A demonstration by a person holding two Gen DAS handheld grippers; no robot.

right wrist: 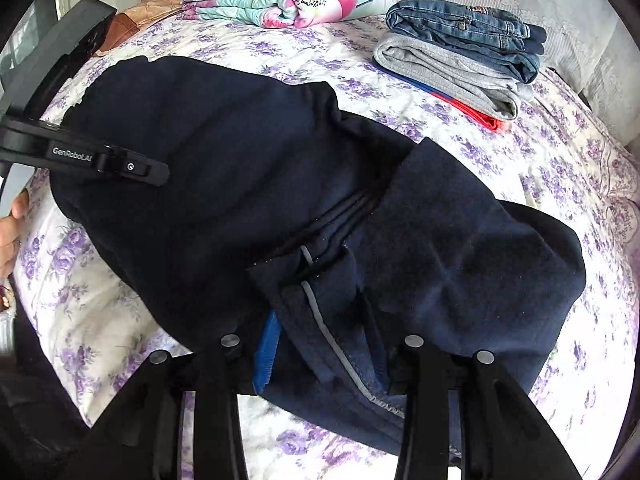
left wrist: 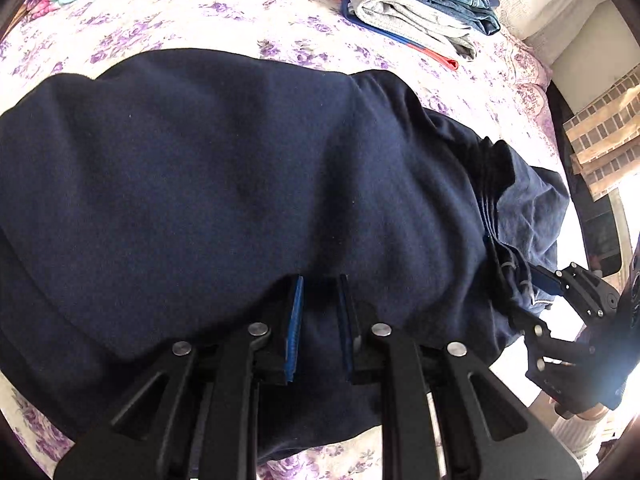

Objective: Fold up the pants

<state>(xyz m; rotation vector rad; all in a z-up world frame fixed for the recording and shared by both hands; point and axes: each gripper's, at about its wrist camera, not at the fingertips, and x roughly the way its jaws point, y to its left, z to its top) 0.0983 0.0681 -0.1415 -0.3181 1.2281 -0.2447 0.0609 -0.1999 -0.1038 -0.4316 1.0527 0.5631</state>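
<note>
With the navy pants (left wrist: 224, 184) spread across the floral bedspread (left wrist: 208, 24), the left gripper (left wrist: 320, 328) is pinched tight on a fold of their cloth, while the right gripper (right wrist: 324, 356) stands parted, waistband edge lying loose between its jaws. Folded clothes (right wrist: 460, 52) sit well apart; bare bed rims the pants.

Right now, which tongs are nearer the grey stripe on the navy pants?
Right. The right tongs straddle the grey stripe; the left tongs pinch plain navy pants fabric further along.
</note>
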